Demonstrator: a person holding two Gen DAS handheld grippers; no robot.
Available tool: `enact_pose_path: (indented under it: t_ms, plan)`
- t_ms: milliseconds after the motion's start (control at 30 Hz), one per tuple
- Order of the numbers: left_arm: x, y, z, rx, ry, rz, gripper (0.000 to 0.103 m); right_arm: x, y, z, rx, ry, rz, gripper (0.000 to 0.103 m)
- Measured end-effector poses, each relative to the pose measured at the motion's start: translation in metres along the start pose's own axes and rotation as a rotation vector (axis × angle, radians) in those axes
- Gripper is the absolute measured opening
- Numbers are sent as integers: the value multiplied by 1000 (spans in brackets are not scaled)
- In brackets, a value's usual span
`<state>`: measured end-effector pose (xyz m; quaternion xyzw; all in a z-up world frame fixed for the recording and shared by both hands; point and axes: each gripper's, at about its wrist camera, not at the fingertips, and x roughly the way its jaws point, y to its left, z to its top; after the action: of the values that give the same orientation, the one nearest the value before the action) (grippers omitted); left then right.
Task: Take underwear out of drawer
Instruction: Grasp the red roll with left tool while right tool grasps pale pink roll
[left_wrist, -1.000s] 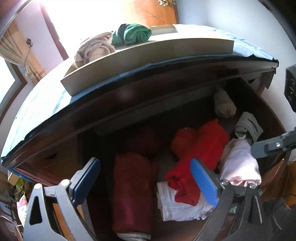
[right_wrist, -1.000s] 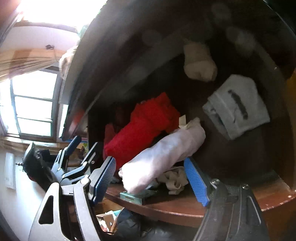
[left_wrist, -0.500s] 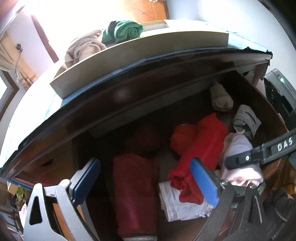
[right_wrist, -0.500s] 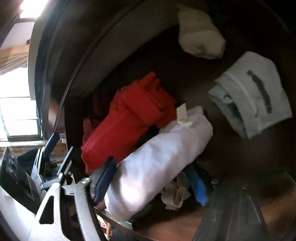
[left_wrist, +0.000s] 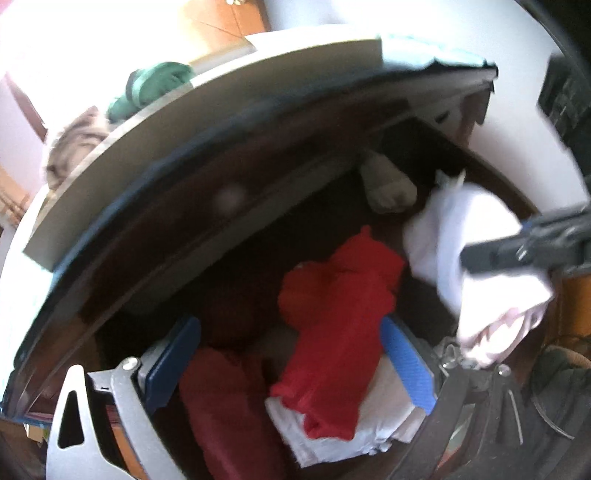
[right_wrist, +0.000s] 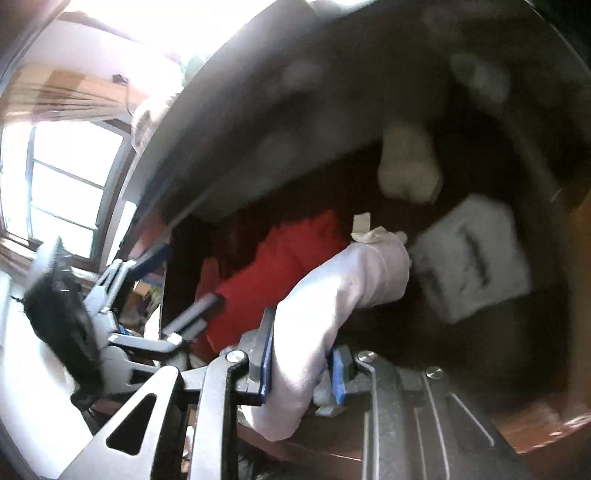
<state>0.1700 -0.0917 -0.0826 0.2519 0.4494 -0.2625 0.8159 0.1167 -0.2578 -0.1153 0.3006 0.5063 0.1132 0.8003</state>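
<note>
Right claw (right_wrist: 301, 363) has just closed its blue pads on the pale pink underwear (right_wrist: 332, 295), a rolled bundle squeezed between them and raised above the front right corner of the drawer (right_wrist: 546, 424). Left claw (left_wrist: 291, 365) hangs open over the front of the drawer with nothing between its pads, above a dark red roll (left_wrist: 229, 413), a bright red bundle (left_wrist: 332, 332) and a white folded piece (left_wrist: 351, 432) under it. Farther back lie a grey folded item (right_wrist: 476, 258) near the right side and a cream roll (right_wrist: 408, 168) at the rear. Beyond, green cloth (left_wrist: 155, 86) and beige cloth (left_wrist: 74, 144) sit on the dresser top (left_wrist: 221, 110).
</note>
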Motion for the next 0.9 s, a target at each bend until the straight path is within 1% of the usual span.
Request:
enact_pose_path:
  t_ms: [67, 133, 167, 300, 333, 433, 467, 500, 533, 600, 700, 833, 900]
  plan:
    - [9, -6, 2, 14, 24, 4, 99, -8, 3, 1, -27, -42, -20, 27]
    - [18, -11, 4, 33, 50, 15, 97, -10, 5, 1, -35, -58, -24, 27]
    - [22, -14, 5, 46, 63, 3, 96, -10, 5, 0, -37, -63, -26, 27]
    - [40, -20, 6, 63, 120, -10, 96, -6, 3, -3, -39, -56, -25, 27]
    - [43, -21, 6, 65, 134, -23, 94, -5, 2, -3, -35, -51, -20, 27]
    - [48, -21, 6, 48, 146, -60, 81, 1, 4, -1, -36, -49, -21, 27]
    - [50, -20, 7, 36, 154, -78, 72, 0, 1, 0, -36, -49, -20, 27]
    - [52, -19, 6, 21, 167, -110, 57, -1, 0, 0, -35, -50, -18, 27]
    - [55, -18, 6, 5, 179, -136, 54, -1, 0, 1, -32, -52, -17, 27]
    - [55, -13, 7, -38, 168, -150, 52, -1, 0, 1, -31, -59, -17, 27]
    - [47, -4, 3, -115, 142, -187, 50, -13, -5, -6, -30, -74, -13, 27]
    - [26, 1, -8, -177, 66, -237, 50, -24, -8, -9, -31, -104, -7, 27]
    - [20, 7, -18, -223, 23, -248, 50, -27, -9, -11, -29, -112, -1, 27]
